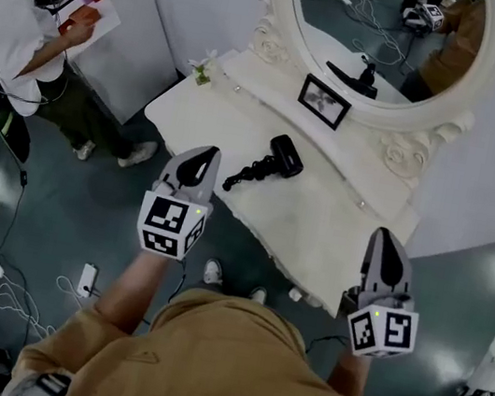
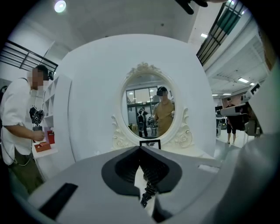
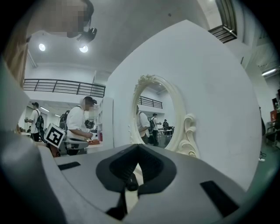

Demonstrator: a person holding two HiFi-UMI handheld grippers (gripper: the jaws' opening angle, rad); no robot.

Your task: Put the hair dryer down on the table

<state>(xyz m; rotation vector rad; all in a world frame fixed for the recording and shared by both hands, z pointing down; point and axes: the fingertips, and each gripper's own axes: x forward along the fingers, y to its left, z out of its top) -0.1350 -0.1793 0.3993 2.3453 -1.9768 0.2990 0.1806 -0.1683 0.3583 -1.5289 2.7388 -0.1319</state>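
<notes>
The hair dryer (image 1: 271,160) lay on the table (image 1: 328,226), its handle near the front edge, free of both grippers. The left gripper (image 1: 199,160) and right gripper (image 1: 386,243) hung in front, jaws pressed together, empty. A stray knock could push the dryer off.

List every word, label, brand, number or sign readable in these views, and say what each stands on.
No readable words or numbers anywhere.
The cubes on the left hand-held gripper and right hand-held gripper: black-and-white square codes only, no letters.
On the framed picture: an image, no legible words.
On the hair dryer: no brand visible.
</notes>
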